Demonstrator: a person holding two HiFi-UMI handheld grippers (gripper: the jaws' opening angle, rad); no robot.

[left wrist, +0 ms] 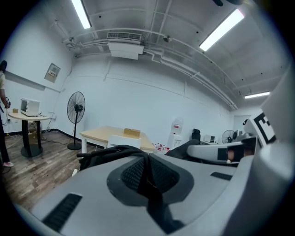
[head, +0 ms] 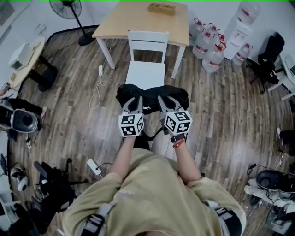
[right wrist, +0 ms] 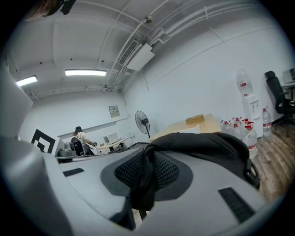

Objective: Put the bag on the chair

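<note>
A black bag (head: 152, 96) hangs in the air just in front of the white chair (head: 146, 69), at the seat's near edge. My left gripper (head: 135, 102) is shut on a black strap of the bag (left wrist: 148, 177), which runs between its pads. My right gripper (head: 163, 102) is shut on another thick black strap (right wrist: 146, 184) of the bag (right wrist: 207, 145), pinched between its pads. In the left gripper view the bag's black fabric (left wrist: 108, 154) bunches ahead of the jaws, with the chair's back (left wrist: 123, 141) beyond it.
A wooden table (head: 138, 20) with a cardboard box (head: 162, 8) stands behind the chair. Water bottles (head: 207, 44) and a dispenser (head: 242, 23) are at back right, a fan (head: 69, 14) at back left. A white cable (head: 97, 90) lies on the floor to the chair's left.
</note>
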